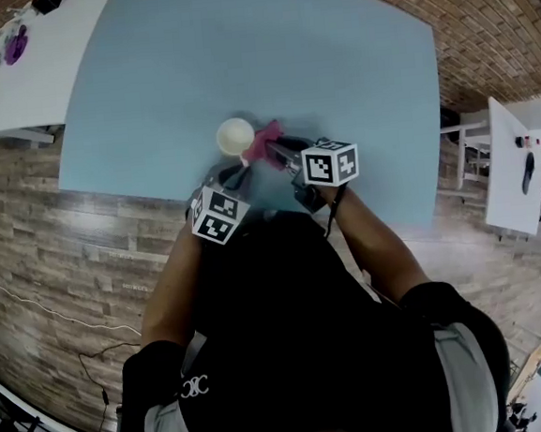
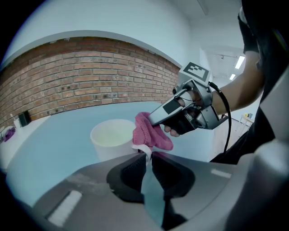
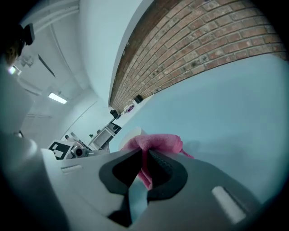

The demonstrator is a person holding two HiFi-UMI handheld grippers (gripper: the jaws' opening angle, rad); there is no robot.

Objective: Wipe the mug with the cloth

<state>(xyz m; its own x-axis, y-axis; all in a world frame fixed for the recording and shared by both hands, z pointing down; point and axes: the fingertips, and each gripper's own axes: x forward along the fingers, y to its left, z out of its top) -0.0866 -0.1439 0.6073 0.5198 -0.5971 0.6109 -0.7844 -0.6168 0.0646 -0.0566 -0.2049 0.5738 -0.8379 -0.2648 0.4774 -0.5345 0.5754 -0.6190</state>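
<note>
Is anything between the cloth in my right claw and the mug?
Nothing visible stands between them. The right claw is shut on the pink cloth, which appears to lie against the side of the white mug, just above its handle. The left claw grips that handle.

Soft, even indoor light; strong fisheye bending in every view.

Ceiling strip lights glow in the right gripper view, and the pale blue tabletop is lit flat, without glare. A faint shadow lies on it beside the pink cloth. The white mug looks slightly washed out. Brickwork curves toward the edges and the corners fall black. The near bodies of the left hand-held gripper and right hand-held gripper are soft and out of focus.
</note>
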